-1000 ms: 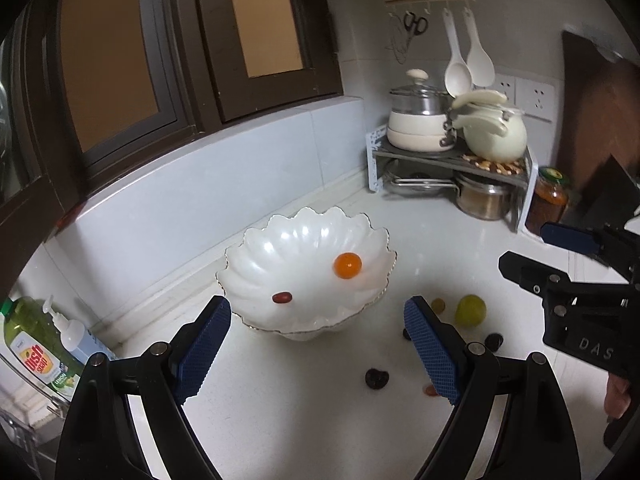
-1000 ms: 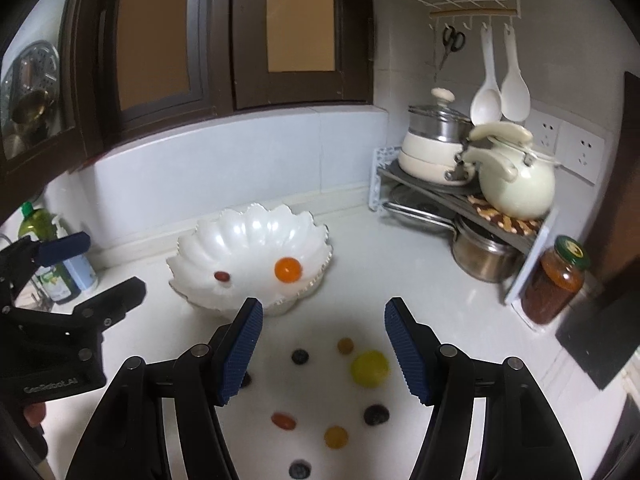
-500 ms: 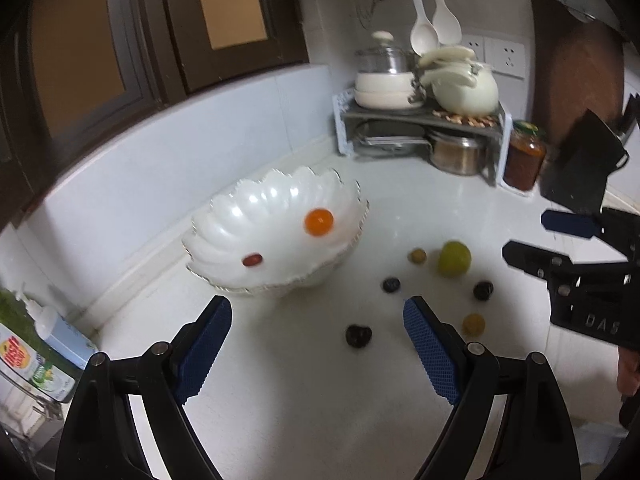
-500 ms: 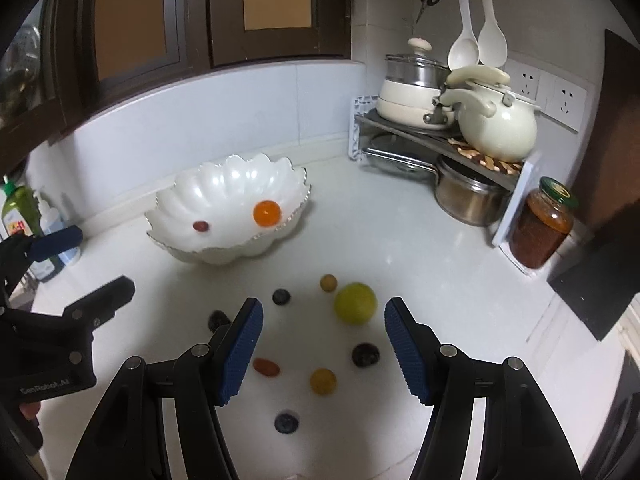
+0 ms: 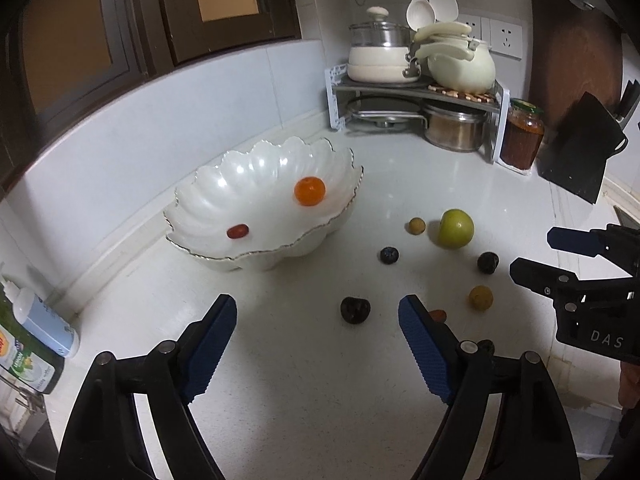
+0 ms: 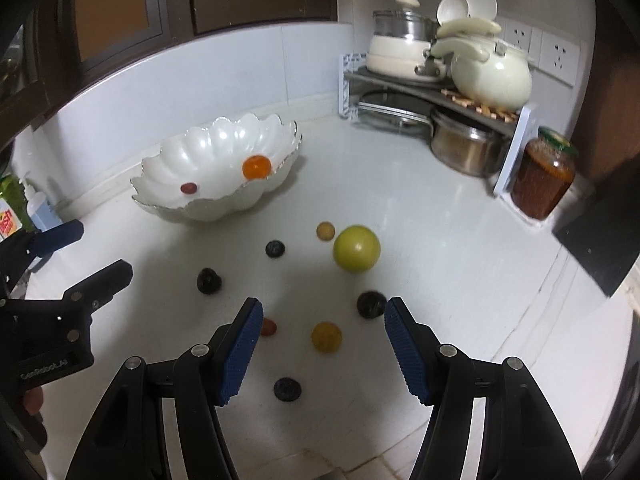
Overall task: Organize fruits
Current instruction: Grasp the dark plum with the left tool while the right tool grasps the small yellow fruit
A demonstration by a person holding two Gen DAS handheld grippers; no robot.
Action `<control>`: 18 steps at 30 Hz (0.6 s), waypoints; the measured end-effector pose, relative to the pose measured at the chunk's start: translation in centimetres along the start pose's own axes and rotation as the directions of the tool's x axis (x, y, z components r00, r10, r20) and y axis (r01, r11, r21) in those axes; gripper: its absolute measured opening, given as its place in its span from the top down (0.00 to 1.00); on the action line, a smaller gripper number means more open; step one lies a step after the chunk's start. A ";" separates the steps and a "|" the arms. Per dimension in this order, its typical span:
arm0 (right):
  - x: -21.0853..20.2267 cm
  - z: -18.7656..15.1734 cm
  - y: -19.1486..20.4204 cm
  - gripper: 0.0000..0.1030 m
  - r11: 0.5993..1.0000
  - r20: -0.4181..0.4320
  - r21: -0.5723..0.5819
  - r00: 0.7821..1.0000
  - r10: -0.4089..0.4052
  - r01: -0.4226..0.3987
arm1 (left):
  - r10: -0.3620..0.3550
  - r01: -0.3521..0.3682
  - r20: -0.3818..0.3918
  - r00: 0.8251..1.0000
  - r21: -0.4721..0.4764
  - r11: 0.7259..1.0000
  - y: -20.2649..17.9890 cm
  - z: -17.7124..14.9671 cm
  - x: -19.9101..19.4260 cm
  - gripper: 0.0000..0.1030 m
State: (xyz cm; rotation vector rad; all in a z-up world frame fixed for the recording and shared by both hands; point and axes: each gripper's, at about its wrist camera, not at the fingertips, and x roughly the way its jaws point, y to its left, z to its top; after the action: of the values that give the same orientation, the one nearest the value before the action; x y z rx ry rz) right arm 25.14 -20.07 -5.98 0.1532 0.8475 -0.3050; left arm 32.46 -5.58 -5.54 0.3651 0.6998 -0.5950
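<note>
Ahead and left of both grippers stands one scalloped, glossy white bowl (image 6: 218,184) holding two fruits: a round orange one (image 6: 256,167) and a small red oval one (image 6: 188,188) lying crosswise. Eight fruits lie loose on the white counter (image 6: 420,216).

The right gripper (image 6: 320,340) is half-spread and holds nothing; a yellow round fruit (image 6: 326,336) lies on the counter between its ribbed blue pads (image 6: 404,344), with one large green fruit (image 6: 356,248) ahead.

The left gripper (image 5: 316,344) is wide and holds nothing, its jaws having just been closing; a dark wrinkled fruit (image 5: 355,310) lies just ahead of its right finger.
</note>
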 end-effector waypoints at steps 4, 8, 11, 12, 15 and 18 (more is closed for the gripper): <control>0.9 -0.6 0.0 0.38 1.000 -0.019 0.016 1.000 -0.002 0.003 | -0.023 0.023 -0.028 0.999 -0.001 1.000 0.1 -0.4 1.5 0.23; 1.8 -1.3 -0.1 0.38 0.999 -0.036 0.039 0.999 0.006 -0.005 | -0.043 0.043 -0.052 0.998 0.003 0.999 -0.1 -0.8 3.0 0.27; 2.6 -1.6 -0.2 0.38 0.999 -0.046 0.047 0.999 0.003 0.000 | -0.053 0.054 -0.063 0.997 0.009 0.998 -0.2 -1.0 4.0 0.31; 2.8 -1.7 -0.2 0.38 0.999 -0.049 0.051 0.999 0.002 0.000 | -0.060 0.061 -0.065 0.996 0.011 0.998 -0.2 -1.1 4.4 0.32; 3.7 -2.0 -0.4 0.40 0.997 -0.060 0.075 0.998 0.006 -0.001 | -0.077 0.078 -0.073 0.994 0.007 0.997 -0.2 -1.2 5.4 0.36; 4.5 -2.3 -0.6 0.43 0.996 -0.070 0.090 0.998 0.003 0.004 | -0.090 0.091 -0.084 0.992 0.005 0.996 -0.2 -1.3 6.5 0.39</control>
State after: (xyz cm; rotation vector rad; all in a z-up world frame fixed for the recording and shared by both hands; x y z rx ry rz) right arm 26.16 -20.94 -10.91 0.2486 0.9042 -0.3400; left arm 35.66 -7.61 -11.00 0.3699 0.7973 -0.6718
